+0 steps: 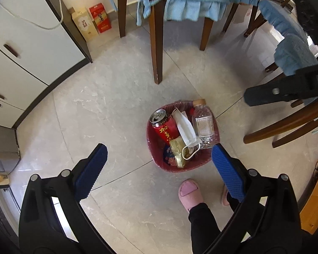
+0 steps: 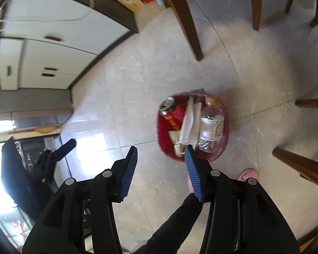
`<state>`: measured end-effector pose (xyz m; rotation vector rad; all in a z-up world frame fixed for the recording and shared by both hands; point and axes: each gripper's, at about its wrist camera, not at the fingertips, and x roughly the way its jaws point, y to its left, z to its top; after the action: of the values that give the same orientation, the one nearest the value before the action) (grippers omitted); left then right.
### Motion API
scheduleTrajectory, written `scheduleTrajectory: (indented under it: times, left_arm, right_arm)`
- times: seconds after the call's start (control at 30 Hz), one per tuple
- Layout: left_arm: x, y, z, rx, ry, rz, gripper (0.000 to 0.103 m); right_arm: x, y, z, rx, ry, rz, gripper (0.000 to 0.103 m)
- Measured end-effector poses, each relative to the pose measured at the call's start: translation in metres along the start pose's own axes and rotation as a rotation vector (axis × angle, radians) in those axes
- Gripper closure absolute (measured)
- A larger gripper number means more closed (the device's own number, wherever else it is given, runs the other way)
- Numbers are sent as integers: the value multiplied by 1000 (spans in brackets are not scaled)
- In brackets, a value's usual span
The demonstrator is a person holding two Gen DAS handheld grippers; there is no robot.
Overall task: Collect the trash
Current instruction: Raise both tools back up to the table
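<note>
Both tongs hang above a small red bin on a pale tiled floor, and both stand open with nothing between their blue pads.

Left wrist view: the left tongs [image 1: 159, 163] point steeply down, jaws spread wide and empty. The bin [image 1: 156, 160] sits just beyond and between the fingertips, slightly toward the right-hand pad, which overlaps its near rim in the picture. Inside lie a red can [image 1: 164, 124] at the left, a white face mask [image 1: 186, 129] in the middle, a clear plastic bottle [image 1: 202, 120] at the right and a gold snack wrapper [image 1: 179, 151] at the near edge. Can, mask and bottle all run lengthwise away from the camera, roughly in line with the tongs. The right tongs [image 1: 247, 98] reach in from the right edge, well apart from the bin. A pink slipper [image 1: 189, 190] and a dark trouser leg stand just below the bin. Wooden chair legs, blue seat cushions and a white cabinet ring the floor.

Right wrist view — a blurred picture: the right tongs [image 2: 161, 150] are partly open and empty. The bin lies ahead and to the right, its near rim behind the right-hand pad. The left tongs show at the far left, well away from it.

No loose trash shows on the floor, so the collecting looks close to done. Neither pair touches the bin — judging by position, the right pair seems the nearer.
</note>
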<state>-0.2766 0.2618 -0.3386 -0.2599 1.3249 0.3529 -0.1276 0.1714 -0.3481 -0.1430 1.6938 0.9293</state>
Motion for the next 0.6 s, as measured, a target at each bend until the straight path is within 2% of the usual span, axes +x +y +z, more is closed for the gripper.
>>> scheduleTrajectory:
  times: [0.23, 0.37, 0.6]
  left_arm:
    - [-78, -8, 20, 21, -31, 43, 7]
    - [-129, -17, 43, 30, -85, 48, 7]
    - [-202, -55, 88, 75, -182, 16, 7]
  right_arm:
    - [-101, 44, -12, -58, -104, 53, 50]
    - [-182, 59, -19, -85, -225, 63, 43]
    - [-304, 41, -45, -44, -439, 22, 34]
